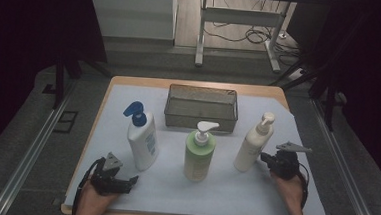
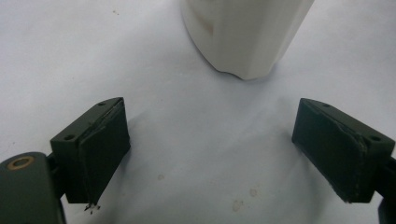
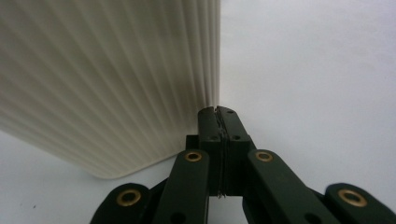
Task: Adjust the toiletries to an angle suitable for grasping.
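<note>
Left gripper [image 1: 119, 182] sat near the tabletop's [image 1: 273, 202] front-left corner, jaws spread wide with nothing between them; the blue-pump bottle [image 1: 143, 142] stood just beyond. Right gripper [image 1: 268, 160] was by the right edge, jaws pressed flat together, tips right at the lower side of the cream pump bottle [image 1: 252, 146]. In the right gripper view those tips [image 3: 218, 112] met the ribbed wall near its corner; contact or a hair off, couldn't tell. Key relation: bottle upright, long axis vertical, lying left of the shut jaws, so the right hand was the one on it. My read: a sideways nudge was likelier than a grasp. Green bottle [image 1: 199, 155] stood mid-tabletop, wire basket [image 1: 201, 108] toward the back edge.
</note>
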